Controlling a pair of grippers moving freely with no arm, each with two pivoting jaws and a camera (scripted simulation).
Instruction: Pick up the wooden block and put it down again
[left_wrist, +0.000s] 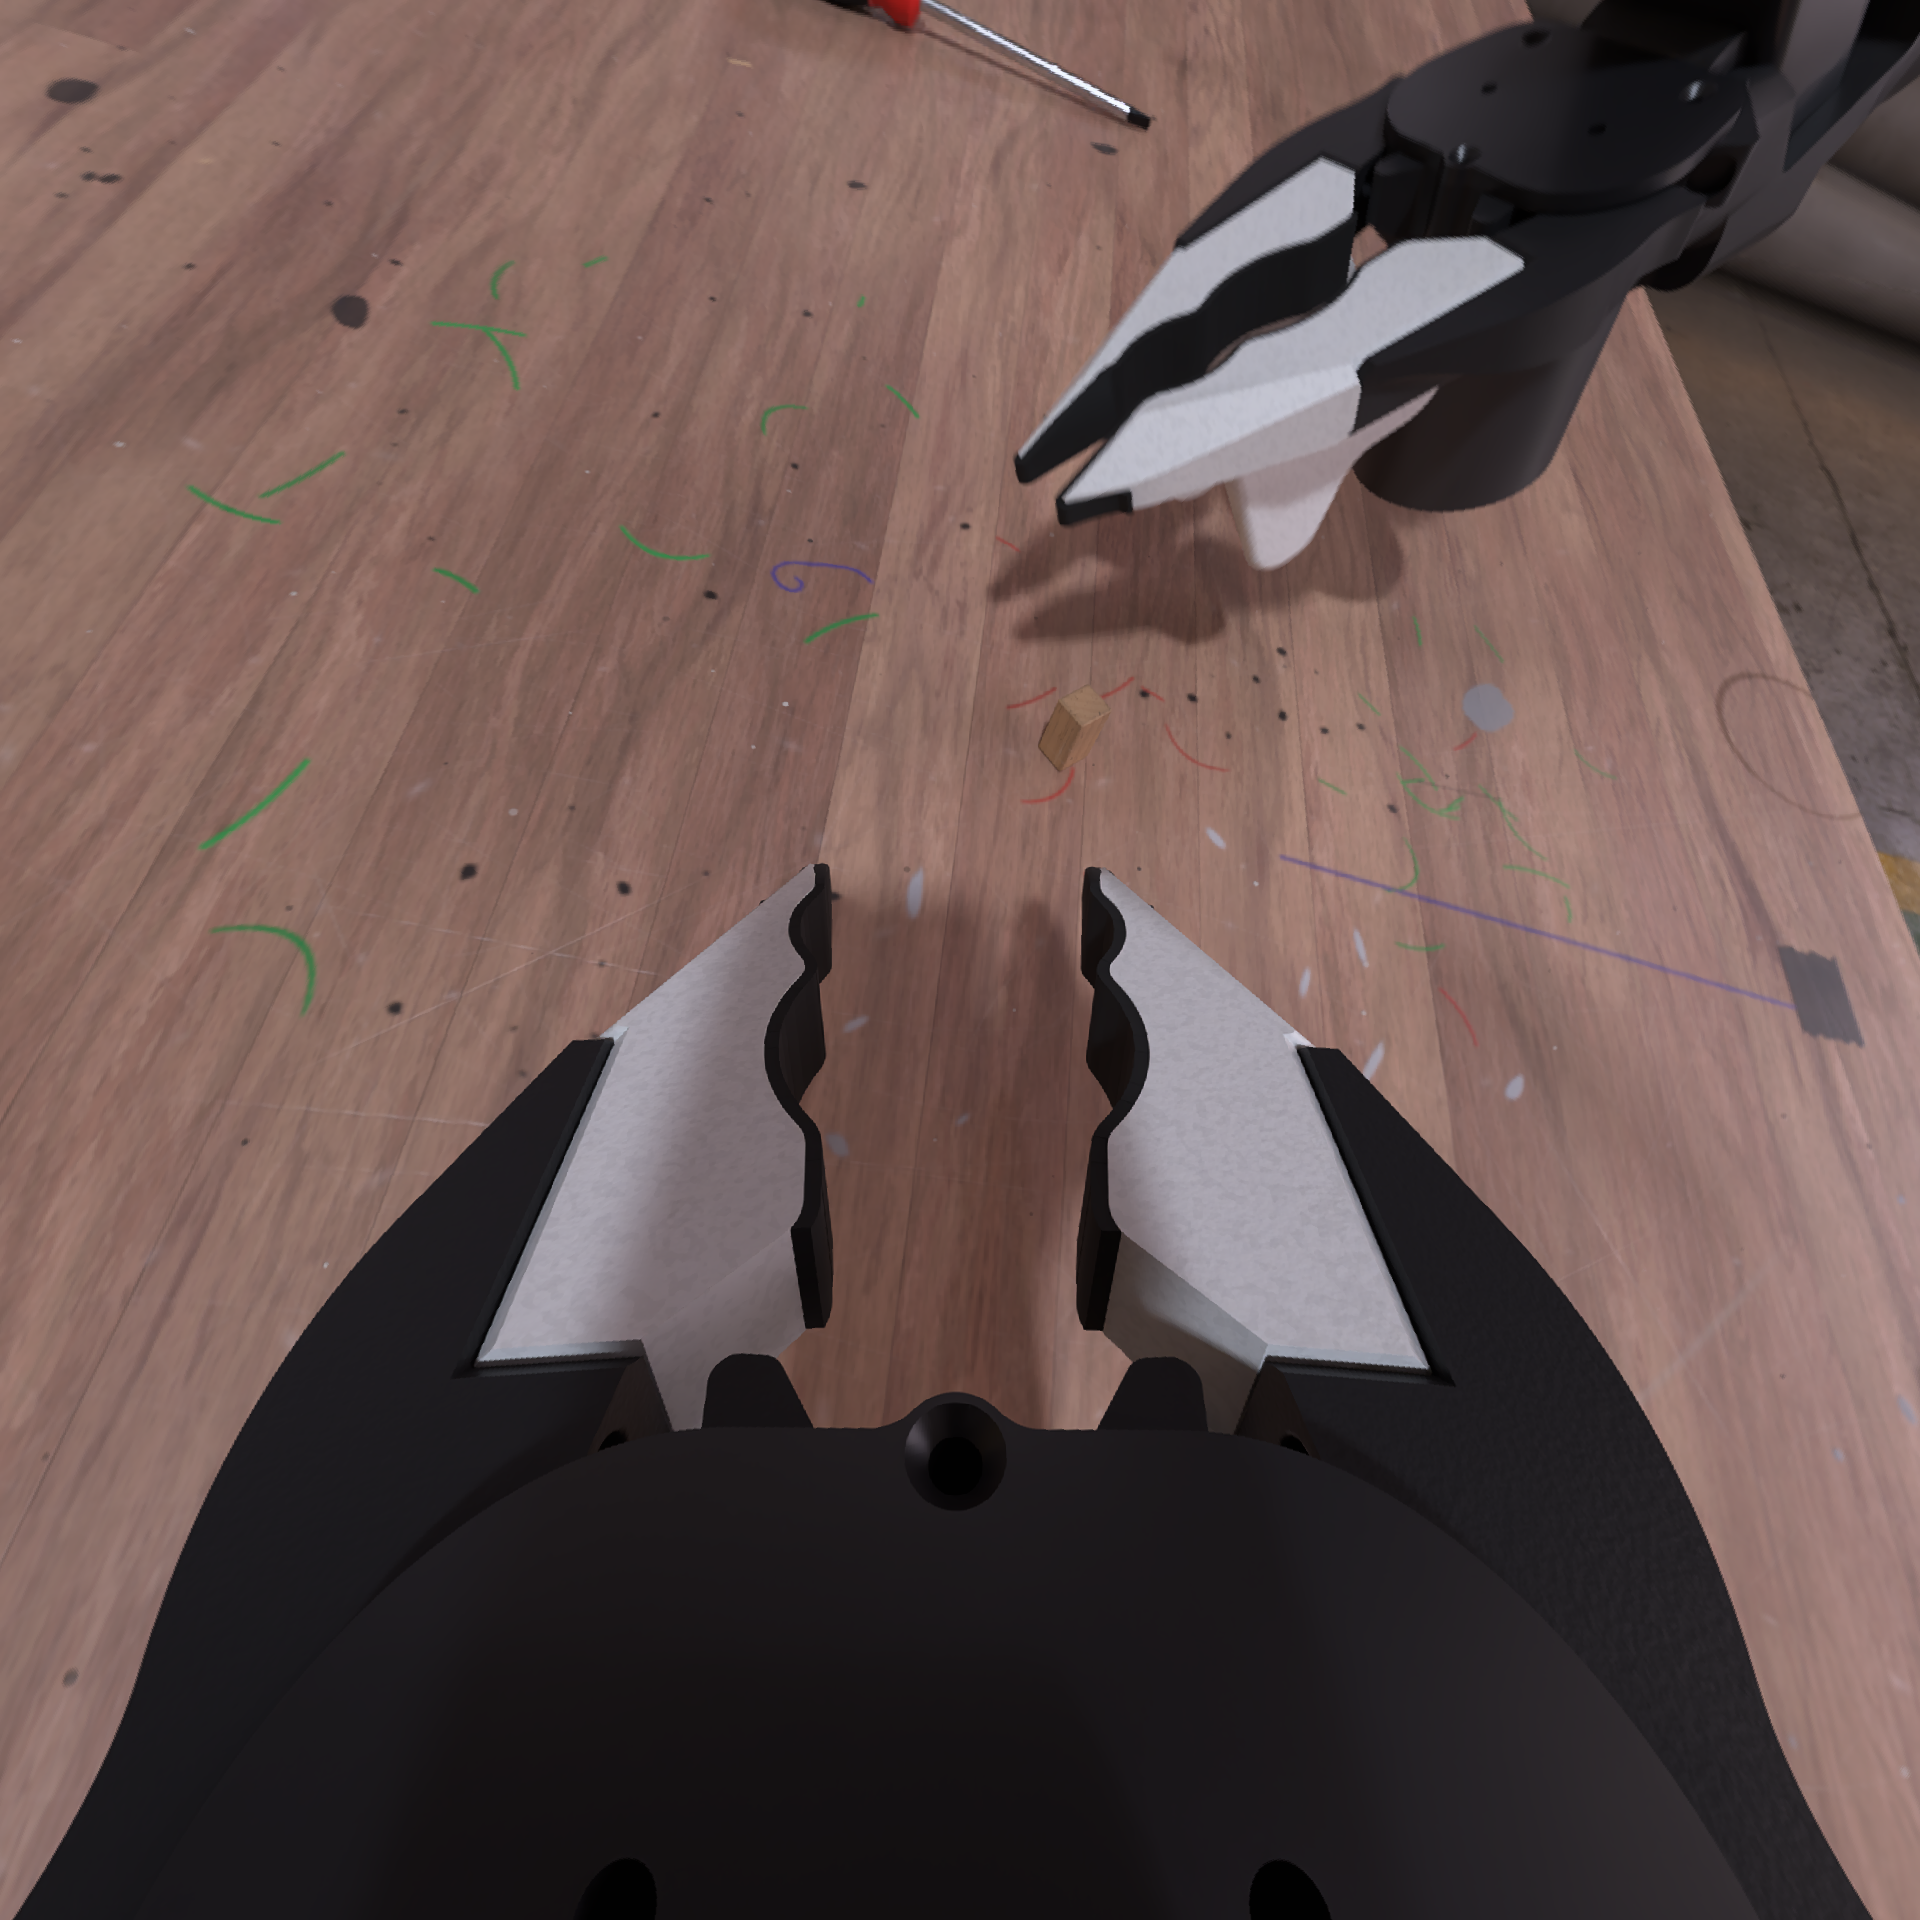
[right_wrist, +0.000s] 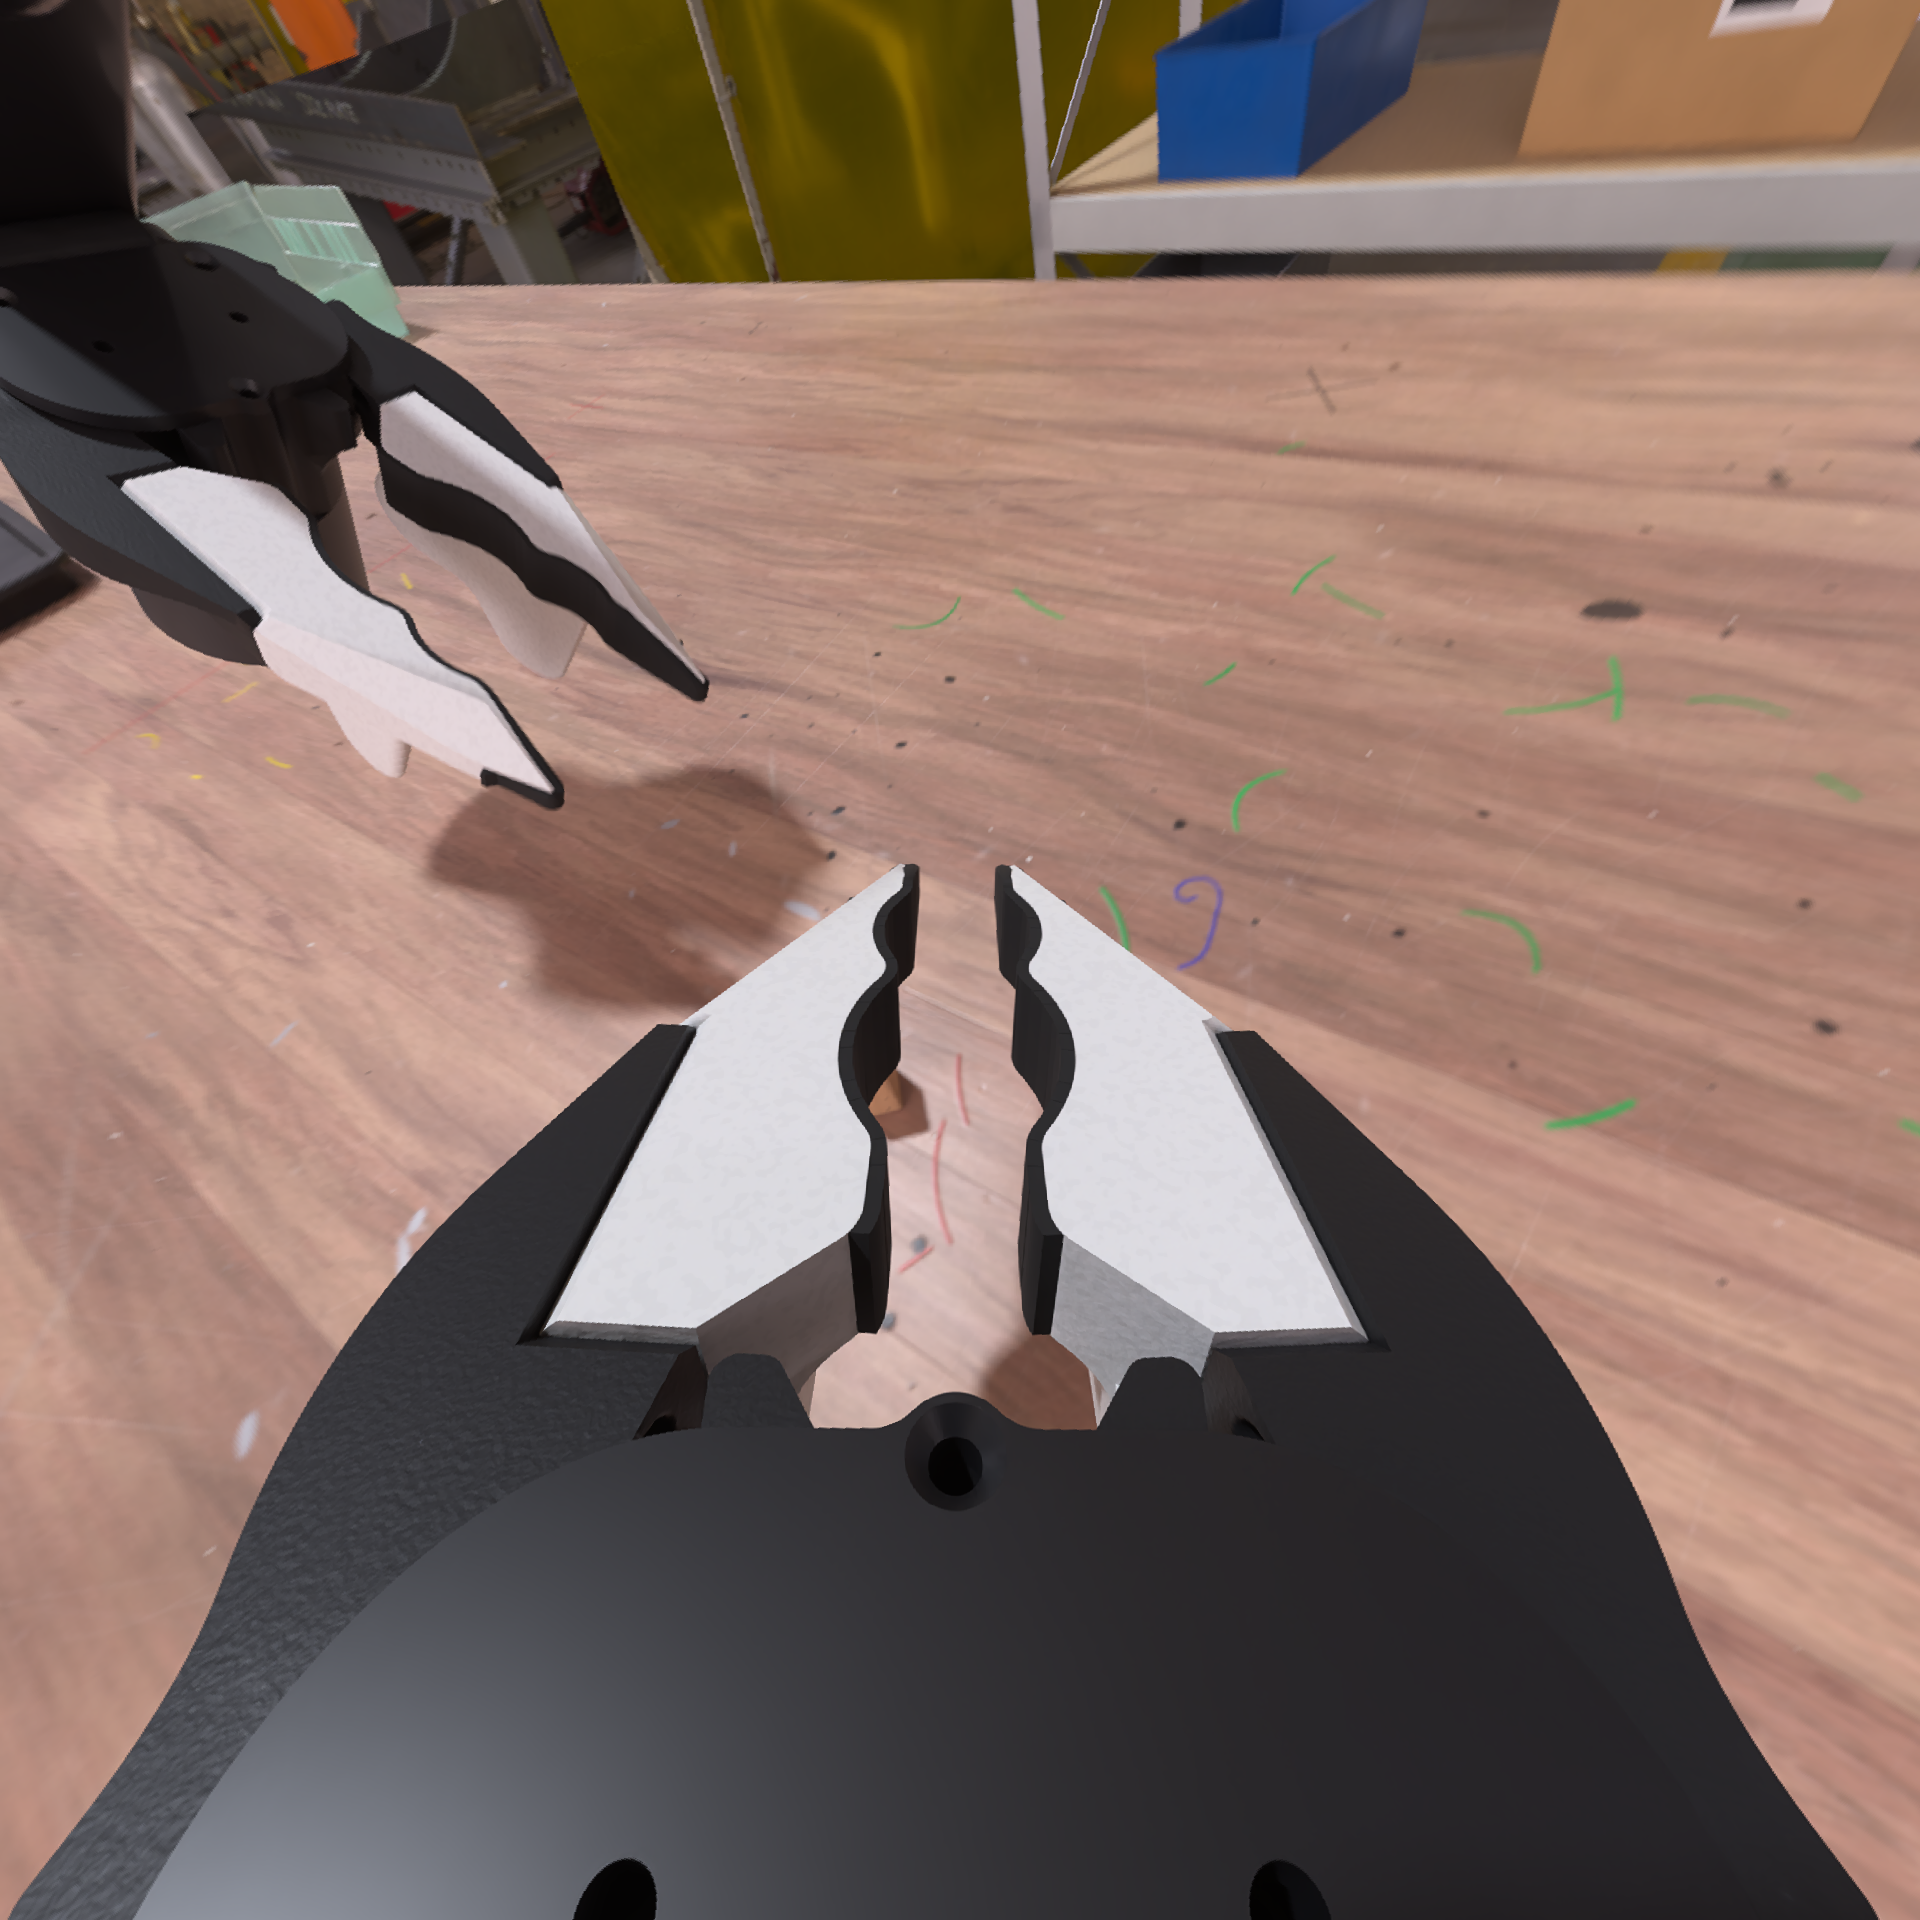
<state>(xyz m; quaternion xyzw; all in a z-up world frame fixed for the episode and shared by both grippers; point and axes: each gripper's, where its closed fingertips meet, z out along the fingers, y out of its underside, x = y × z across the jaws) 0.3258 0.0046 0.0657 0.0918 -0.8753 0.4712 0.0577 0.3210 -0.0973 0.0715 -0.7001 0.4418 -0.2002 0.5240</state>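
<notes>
Wooden planks, reddish-brown and flecked with green, red and purple pen strokes and dark paint spots, make up the table (left_wrist: 520, 727) under both tongs. From the left wrist view, the left gripper (left_wrist: 956, 883) hangs above the boards with its jaws wide apart and nothing between them. The wooden block (left_wrist: 1072, 727), small and pale, lies on the table ahead of these fingertips and slightly to their right, apart from them. Beyond the block and farther right, the right gripper (left_wrist: 1044, 488) points down toward the boards, its jaws only narrowly parted and empty, its shadow falling on the wood between its tips and the block. At the far edge, ahead and a little left, lies a screwdriver (left_wrist: 1039, 62) with a red handle.

From the right wrist view, the right gripper (right_wrist: 956, 883) shows a slim gap between its jaws, holding nothing. The wooden block (right_wrist: 891, 1099) peeks out low in that gap, mostly hidden behind the left finger, resting on the table beneath the gripper rather than clamped. The left gripper (right_wrist: 623, 743) sits ahead to the left, jaws spread, empty. Past the table's far edge stand a blue bin (right_wrist: 1278, 94) and a cardboard box (right_wrist: 1704, 83) on a shelf.
</notes>
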